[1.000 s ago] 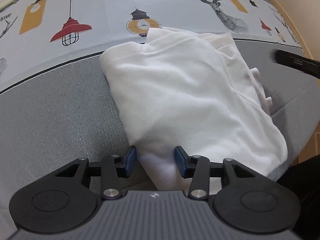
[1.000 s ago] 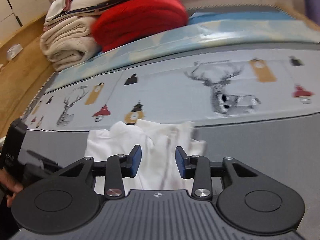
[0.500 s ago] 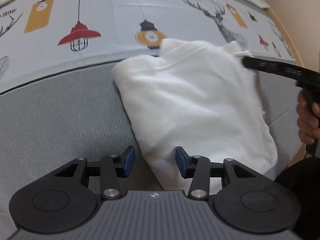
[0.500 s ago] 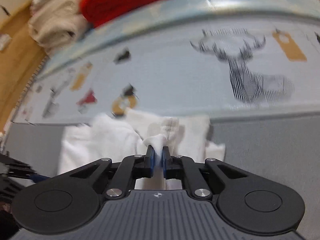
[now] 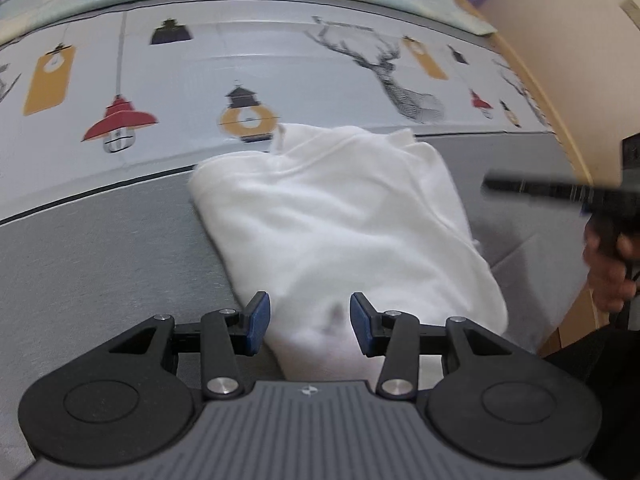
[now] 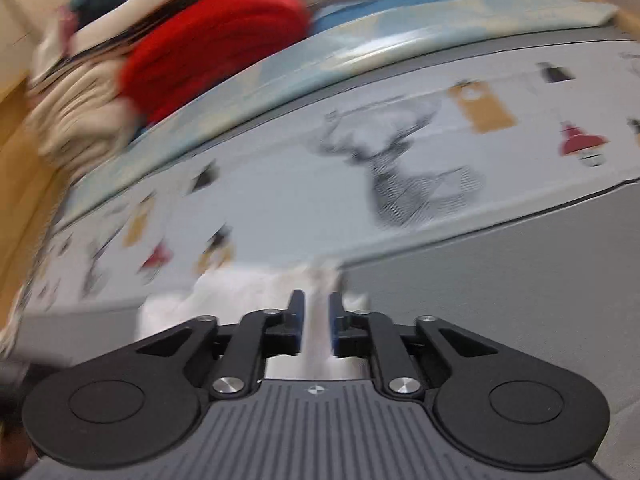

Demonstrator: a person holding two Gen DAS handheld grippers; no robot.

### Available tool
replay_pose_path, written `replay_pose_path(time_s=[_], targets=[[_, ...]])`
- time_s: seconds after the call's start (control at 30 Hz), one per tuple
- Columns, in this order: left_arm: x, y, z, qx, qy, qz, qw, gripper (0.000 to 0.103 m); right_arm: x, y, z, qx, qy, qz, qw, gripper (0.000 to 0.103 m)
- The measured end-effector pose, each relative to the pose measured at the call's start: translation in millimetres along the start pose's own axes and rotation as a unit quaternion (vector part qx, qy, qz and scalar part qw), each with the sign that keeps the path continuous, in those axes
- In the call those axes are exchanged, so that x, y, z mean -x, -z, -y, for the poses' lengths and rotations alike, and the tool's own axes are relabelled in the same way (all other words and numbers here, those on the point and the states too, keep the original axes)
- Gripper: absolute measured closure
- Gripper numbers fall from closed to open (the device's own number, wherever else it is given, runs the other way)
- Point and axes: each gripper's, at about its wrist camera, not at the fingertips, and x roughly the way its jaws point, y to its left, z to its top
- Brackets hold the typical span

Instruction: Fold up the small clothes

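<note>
A small white garment (image 5: 344, 224) lies folded in a bundle on the grey bed cover. My left gripper (image 5: 307, 320) is open just above its near end, one pad on each side of the cloth. My right gripper (image 6: 316, 320) has a narrow gap between its pads, with white cloth (image 6: 256, 292) showing behind it; the view is blurred and I cannot tell if cloth is pinched. The right gripper also shows in the left wrist view (image 5: 560, 192), off the garment's right side, held by a hand.
A printed sheet with lamps and deer (image 5: 248, 80) covers the bed beyond the garment. A stack of folded clothes with a red one (image 6: 208, 44) sits at the far left. A wooden bed edge (image 5: 568, 136) runs along the right.
The right gripper shut on the garment's far edge, and has now drawn away to the right with its jaws slightly parted. The garment's loose right flap is now tucked in. The left gripper stayed open.
</note>
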Motion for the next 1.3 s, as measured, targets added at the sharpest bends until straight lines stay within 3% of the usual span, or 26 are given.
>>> replay_pose_path(time_s=[0.13, 0.3, 0.43, 0.47, 0.53, 0.57, 0.67, 0.83, 0.93, 1.03, 1.07, 1.17, 1.2, 1.3], targets=[[-6, 10, 24, -0.054, 0.019, -0.014, 0.9982, 0.055, -6, 30, -9, 0.072, -0.002, -0.09, 0.993, 0.071], [-21, 26, 55, -0.125, 0.018, -0.037, 0.9912, 0.058, -14, 65, -26, 0.149, -0.012, -0.172, 0.974, 0.071], [-32, 29, 60, -0.14, 0.001, -0.05, 0.9889, 0.059, -27, 87, -28, 0.194, 0.028, -0.212, 0.958, 0.069], [-33, 29, 60, -0.14, 0.0, -0.05, 0.9889, 0.059, -26, 87, -30, 0.191, 0.027, -0.211, 0.958, 0.068], [-31, 30, 58, -0.144, 0.001, -0.047, 0.9885, 0.058, -19, 81, -30, 0.185, 0.007, -0.2, 0.962, 0.092], [-28, 29, 58, -0.145, 0.005, -0.042, 0.9886, 0.058, -13, 77, -29, 0.179, -0.003, -0.189, 0.965, 0.097], [-25, 34, 61, -0.147, 0.034, -0.043, 0.9875, 0.06, -2, 73, -22, 0.176, -0.011, -0.176, 0.969, 0.097], [-51, 66, 83, -0.266, -0.008, -0.113, 0.9574, 0.061, -13, 82, -12, 0.207, 0.025, -0.224, 0.952, 0.097], [-44, 63, 82, -0.265, 0.004, -0.109, 0.9581, 0.061, -9, 75, -7, 0.191, 0.031, -0.211, 0.958, 0.095], [-35, 59, 77, -0.247, 0.029, -0.096, 0.9638, 0.061, 3, 59, -5, 0.16, 0.015, -0.158, 0.974, 0.094], [-39, 63, 78, -0.256, 0.02, -0.105, 0.9607, 0.061, 6, 53, -5, 0.146, 0.007, -0.14, 0.979, 0.089], [-56, 84, 88, -0.326, -0.029, -0.134, 0.9355, 0.061, 0, 40, -4, 0.102, 0.016, -0.101, 0.99, 0.062], [-55, 86, 91, -0.335, -0.03, -0.131, 0.9326, 0.061, -3, 38, -7, 0.097, 0.019, -0.094, 0.991, 0.062], [-43, 71, 85, -0.295, -0.005, -0.111, 0.9489, 0.061, -13, 32, -19, 0.104, 0.022, -0.072, 0.992, 0.062]])
